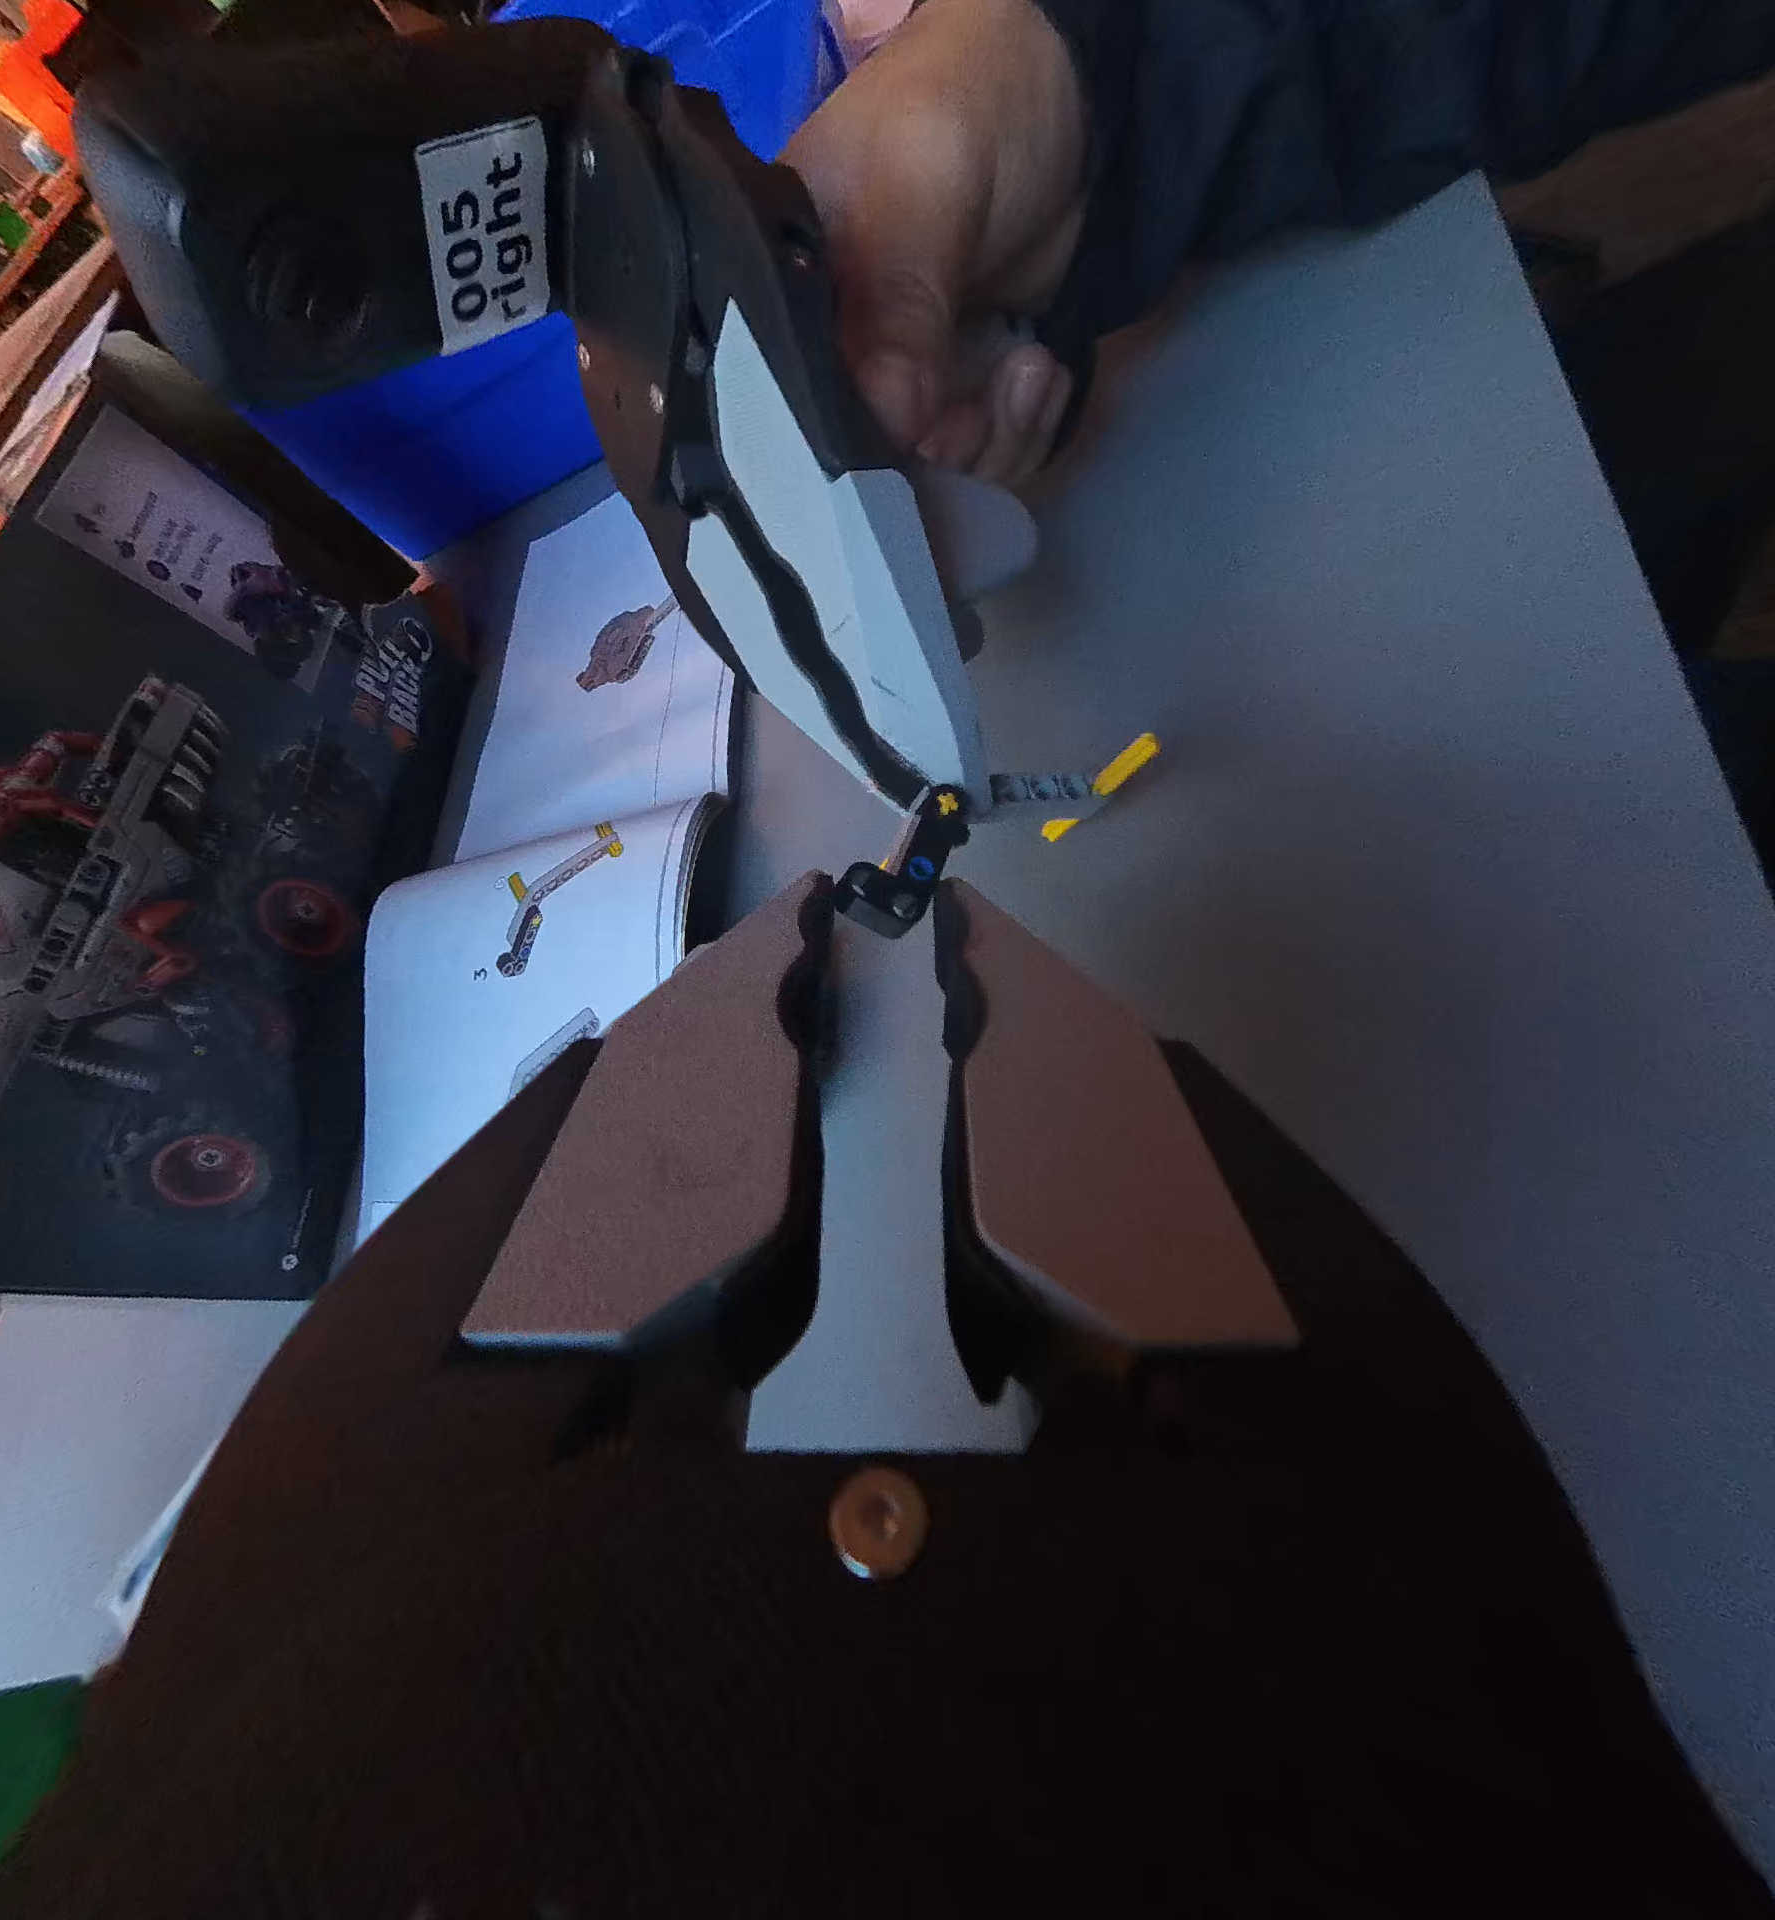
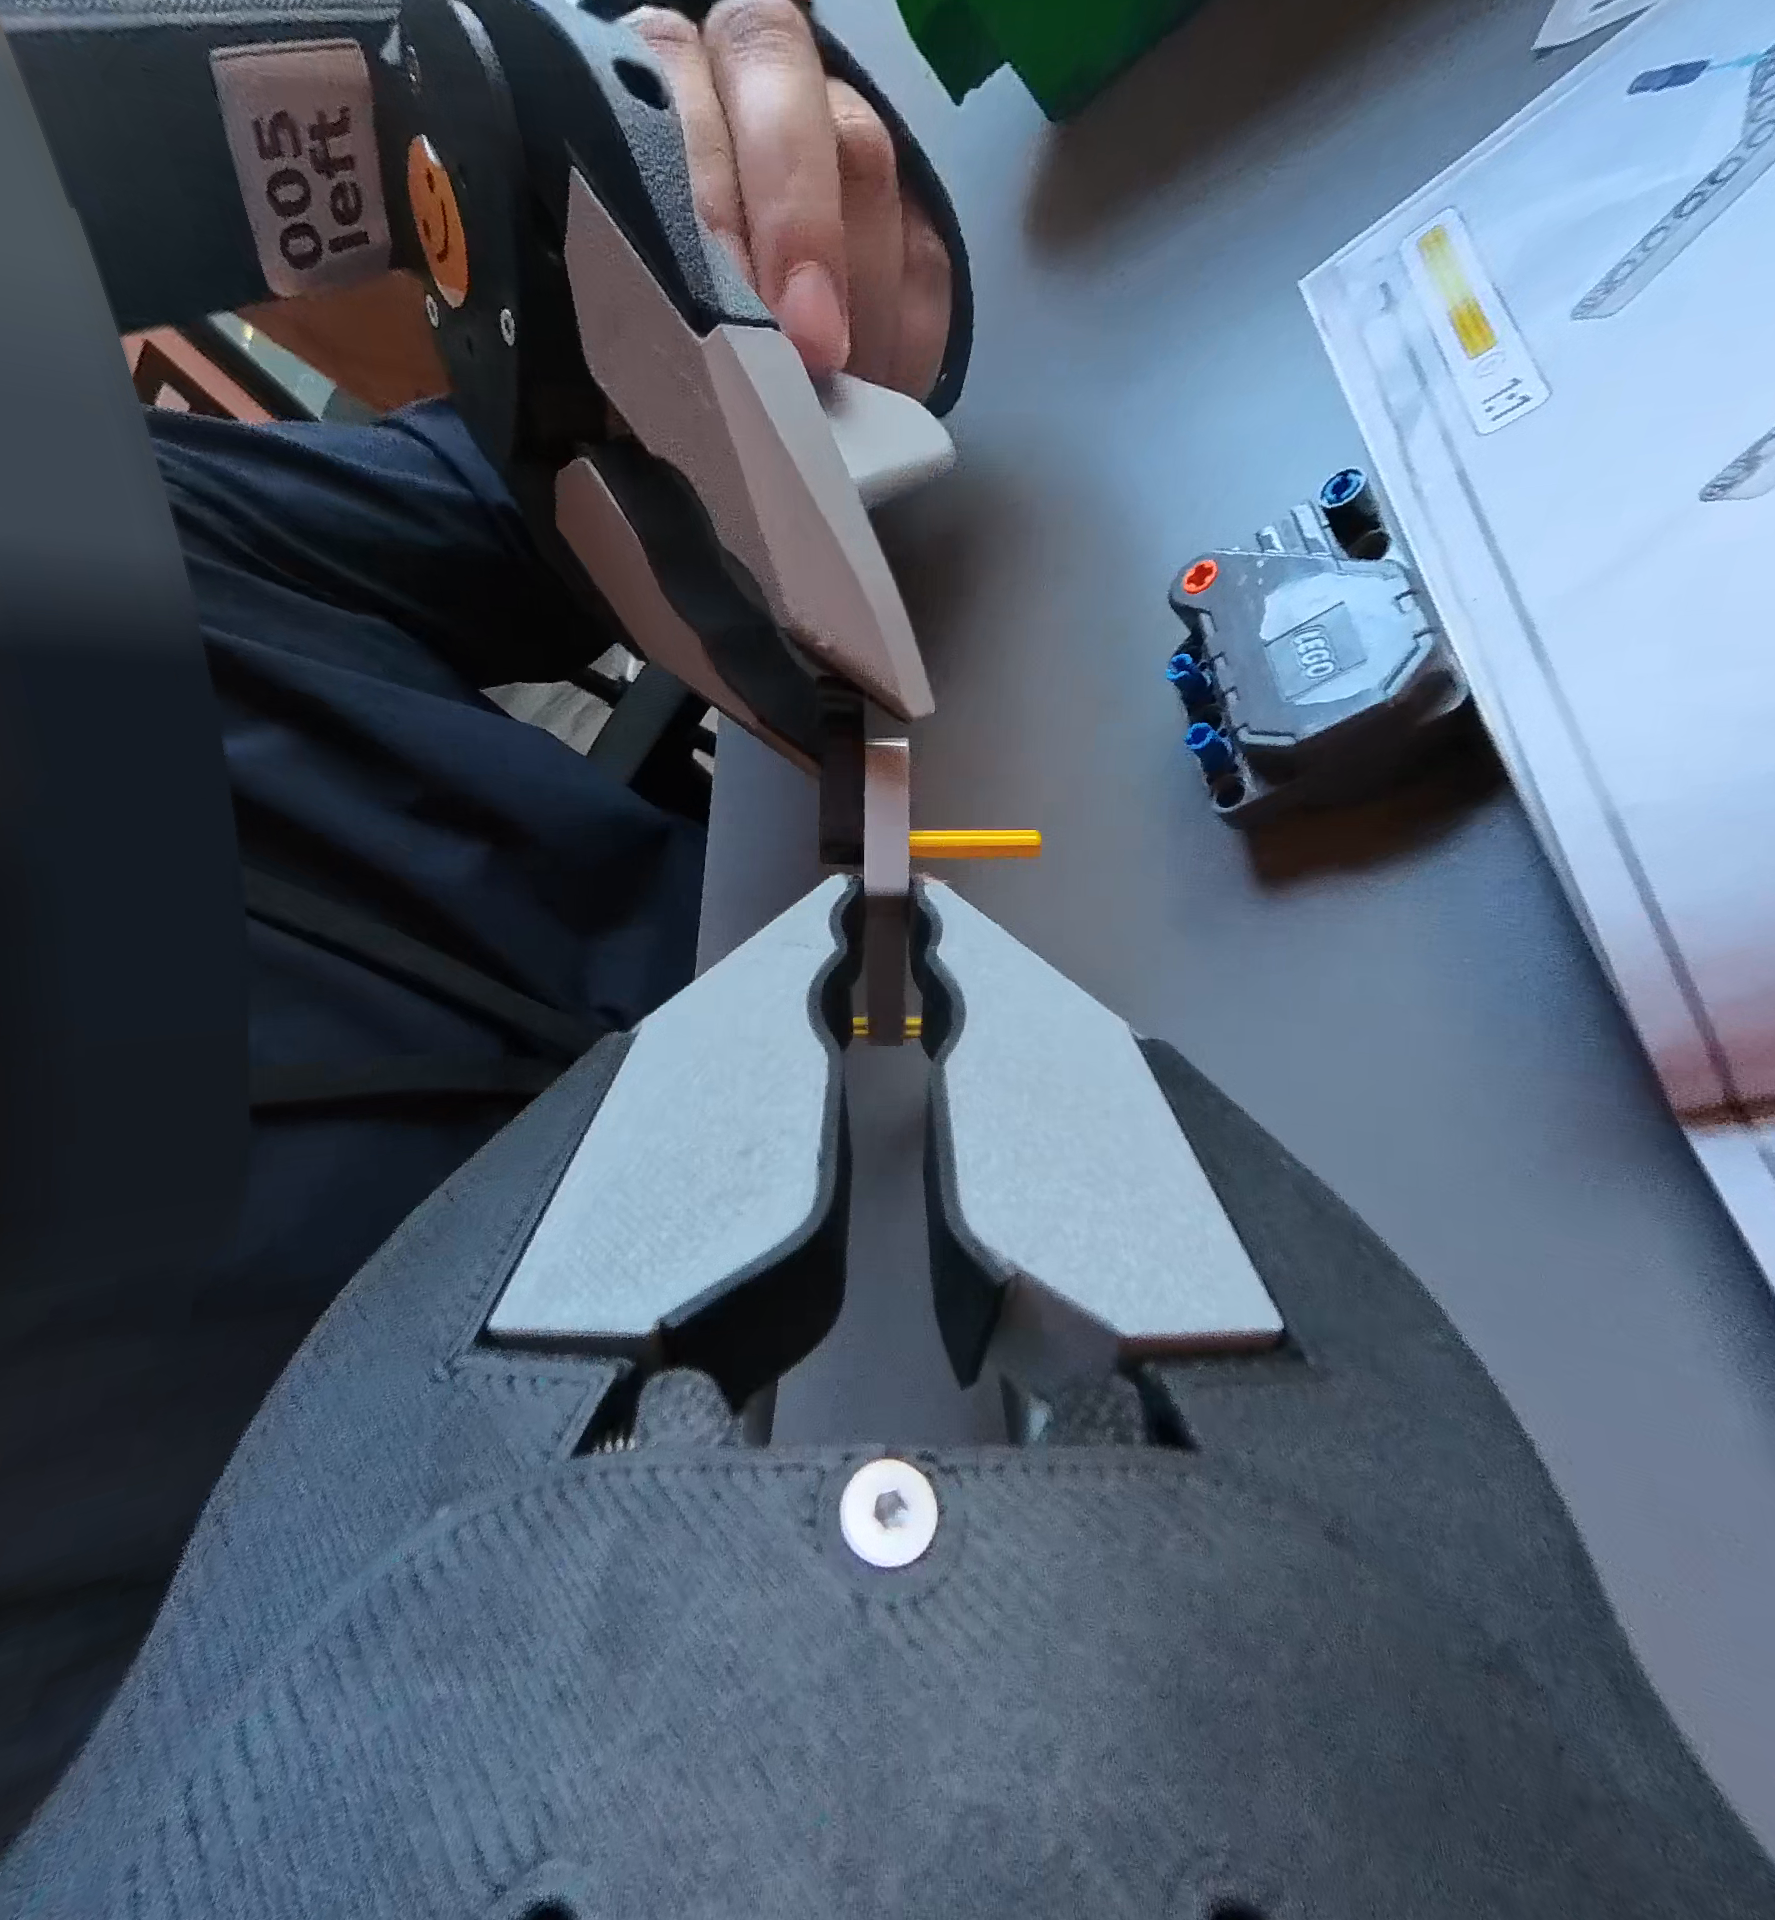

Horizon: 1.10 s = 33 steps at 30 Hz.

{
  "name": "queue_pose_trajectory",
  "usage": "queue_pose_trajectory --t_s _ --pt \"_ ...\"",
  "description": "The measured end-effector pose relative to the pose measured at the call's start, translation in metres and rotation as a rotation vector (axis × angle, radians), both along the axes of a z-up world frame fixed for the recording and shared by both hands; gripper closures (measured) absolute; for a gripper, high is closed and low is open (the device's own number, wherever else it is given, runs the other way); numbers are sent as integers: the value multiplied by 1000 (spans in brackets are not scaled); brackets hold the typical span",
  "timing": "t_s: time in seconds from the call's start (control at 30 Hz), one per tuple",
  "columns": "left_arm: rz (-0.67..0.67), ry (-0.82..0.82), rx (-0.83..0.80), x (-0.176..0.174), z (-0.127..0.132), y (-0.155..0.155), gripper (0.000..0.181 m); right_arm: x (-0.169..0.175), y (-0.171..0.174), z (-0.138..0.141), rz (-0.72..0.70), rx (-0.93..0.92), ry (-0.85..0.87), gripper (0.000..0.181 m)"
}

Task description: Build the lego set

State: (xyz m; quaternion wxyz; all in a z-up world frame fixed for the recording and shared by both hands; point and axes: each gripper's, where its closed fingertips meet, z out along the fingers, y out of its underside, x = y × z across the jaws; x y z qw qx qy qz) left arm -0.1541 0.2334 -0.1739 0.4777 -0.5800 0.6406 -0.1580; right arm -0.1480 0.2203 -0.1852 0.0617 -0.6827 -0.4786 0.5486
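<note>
— Looking along the left gripper (image 1: 881,883) first: what's it got?

— Its fingertips pinch a small black piece (image 1: 888,896) with a blue pin, held above the grey tabletop (image 1: 1382,727). The right gripper (image 1: 940,795), held in a hand (image 1: 956,218), comes down from above, its tips meeting the top of the same little assembly. A grey beam (image 1: 1034,787) with a yellow axle (image 1: 1124,766) sticks out to the right.

— And off to the left?

— An open instruction booklet (image 1: 550,914), a dark box (image 1: 135,935) with a truck picture, and a blue bin (image 1: 447,426) behind.

— Now the right view?

— The right gripper (image 2: 888,883) is closed on the grey beam (image 2: 888,821), which stands upright between its tips. The left gripper (image 2: 867,717) clamps the black part at the top. The yellow axle (image 2: 976,842) points sideways. A dark grey motor block (image 2: 1309,675) with blue pins lies on the tabletop (image 2: 1122,312), beside the booklet (image 2: 1641,520).
</note>
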Motion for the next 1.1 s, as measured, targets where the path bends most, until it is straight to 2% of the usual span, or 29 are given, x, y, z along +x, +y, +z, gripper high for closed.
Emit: queue_pose_trajectory --t_s 0.13,0.23,0.33,0.5,0.63,0.77,0.9,1.03,1.1 --pt "25 14 -5 -2 -2 4 166 0 2 -1 -8 -4 1 177" --pt "95 -22 -79 -8 0 16 166 2 11 2 -42 79 6 167" --pt "165 -102 -243 -14 2 28 167 2 24 6 -91 261 12 164" --pt "217 -272 -610 -19 4 37 167 -4 29 29 -126 452 121 144" --pt "228 -361 -825 -22 3 39 167 -8 39 27 -182 603 97 136" --pt "248 -388 -851 -24 3 42 167 -12 42 23 -197 621 81 138" --pt "253 -415 -785 -26 12 46 167 -13 42 17 -192 611 58 138" --pt "268 -388 -760 -28 9 46 167 -11 43 19 -202 619 69 161" --pt "278 -365 -742 -29 6 46 167 -11 44 17 -201 615 60 161"
